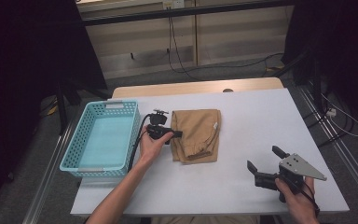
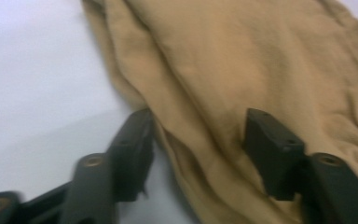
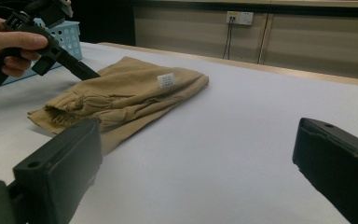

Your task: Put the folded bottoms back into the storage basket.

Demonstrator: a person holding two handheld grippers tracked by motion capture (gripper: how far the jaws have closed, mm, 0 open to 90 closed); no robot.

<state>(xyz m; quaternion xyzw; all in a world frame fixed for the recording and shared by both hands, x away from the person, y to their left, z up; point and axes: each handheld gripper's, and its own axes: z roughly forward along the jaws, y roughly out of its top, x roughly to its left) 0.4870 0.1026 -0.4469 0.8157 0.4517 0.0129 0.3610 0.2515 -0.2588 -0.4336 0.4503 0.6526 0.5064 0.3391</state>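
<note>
A folded tan garment with a small white label lies in the middle of the white table. My left gripper reaches in at the garment's left edge. In the left gripper view the tan cloth runs between the jaws of the left gripper, which stand half apart with a fold of its edge between them. My right gripper rests near the front right of the table, open and holding nothing. From the right gripper the garment lies ahead, with the left gripper at its far edge.
A turquoise plastic basket with nothing in it stands at the table's left side, right beside my left hand. The basket also shows behind that hand in the right gripper view. Cables trail over the floor beyond the table.
</note>
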